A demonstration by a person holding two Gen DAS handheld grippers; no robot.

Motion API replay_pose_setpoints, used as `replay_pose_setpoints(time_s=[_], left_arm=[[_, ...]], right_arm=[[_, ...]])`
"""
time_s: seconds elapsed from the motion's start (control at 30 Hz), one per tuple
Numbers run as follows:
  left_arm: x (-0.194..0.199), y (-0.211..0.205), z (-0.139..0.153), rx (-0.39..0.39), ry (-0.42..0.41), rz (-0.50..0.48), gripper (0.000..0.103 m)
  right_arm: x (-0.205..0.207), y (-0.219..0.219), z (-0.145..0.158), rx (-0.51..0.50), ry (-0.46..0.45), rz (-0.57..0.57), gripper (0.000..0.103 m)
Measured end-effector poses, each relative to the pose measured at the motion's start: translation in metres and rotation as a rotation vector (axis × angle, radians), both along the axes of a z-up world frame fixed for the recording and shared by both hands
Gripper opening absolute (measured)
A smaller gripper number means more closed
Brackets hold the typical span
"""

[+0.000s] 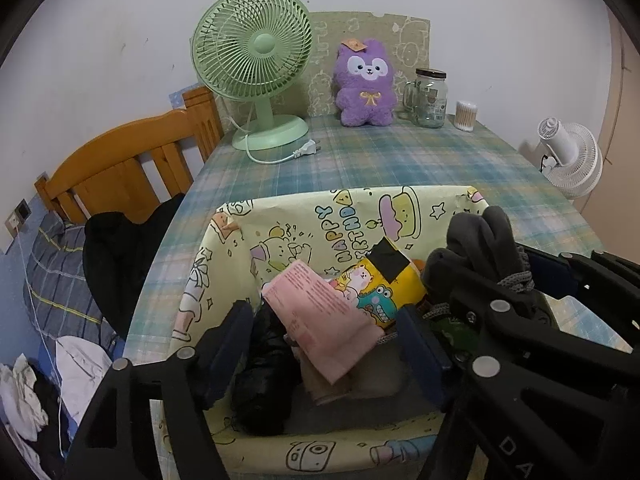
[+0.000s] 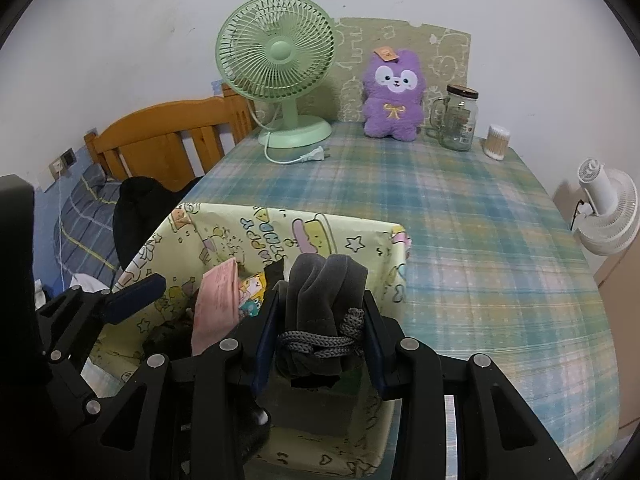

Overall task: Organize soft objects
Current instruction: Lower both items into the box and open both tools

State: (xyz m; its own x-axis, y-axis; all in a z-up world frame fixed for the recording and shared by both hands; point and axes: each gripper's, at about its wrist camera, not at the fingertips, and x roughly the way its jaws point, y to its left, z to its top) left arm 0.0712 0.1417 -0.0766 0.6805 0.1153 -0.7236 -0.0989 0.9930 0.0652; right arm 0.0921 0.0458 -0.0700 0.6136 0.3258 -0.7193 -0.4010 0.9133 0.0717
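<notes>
A yellow cartoon-print box (image 1: 312, 216) (image 2: 224, 232) stands on the plaid table. Inside lie a pink packet (image 1: 320, 312) (image 2: 216, 300), a yellow cartoon pouch (image 1: 380, 284) and a black bundle (image 1: 260, 384). My right gripper (image 2: 320, 320) is shut on a grey rolled cloth tied with cord (image 2: 324, 300) and holds it over the box's right part; the cloth also shows in the left wrist view (image 1: 484, 240). My left gripper (image 1: 324, 344) is open and empty, its fingers inside the box on either side of the pink packet. A purple plush toy (image 1: 364, 84) (image 2: 394, 94) sits at the table's back.
A green desk fan (image 1: 256, 64) with a loose plug (image 1: 308, 148), a glass jar (image 1: 430, 98) and a cotton-swab tub (image 1: 465, 115) stand at the back. A white fan (image 1: 568, 156) is off the right edge. A wooden bed (image 1: 120, 168) with clothes lies left.
</notes>
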Motion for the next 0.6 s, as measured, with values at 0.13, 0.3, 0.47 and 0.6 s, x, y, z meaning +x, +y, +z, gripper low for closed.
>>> replay_pose_setpoints(time_s=[0.13,0.3,0.47,0.6], left_arm=[[-0.002,0.001,0.001,-0.013,0.007,-0.007,0.081],[-0.005,0.005,0.005,-0.030,0.002,-0.001,0.082],[-0.010,0.006,0.009,-0.047,-0.012,-0.007,0.084],[-0.018,0.002,0.016,-0.066,-0.037,-0.024,0.087]], right_arm=[[0.002,0.002,-0.002,0.008,0.014,0.004,0.042],[0.003,0.007,-0.001,0.043,0.034,0.021,0.043],[0.004,0.008,0.000,0.073,0.053,0.014,0.078],[-0.001,0.007,0.005,0.083,0.038,0.023,0.085]])
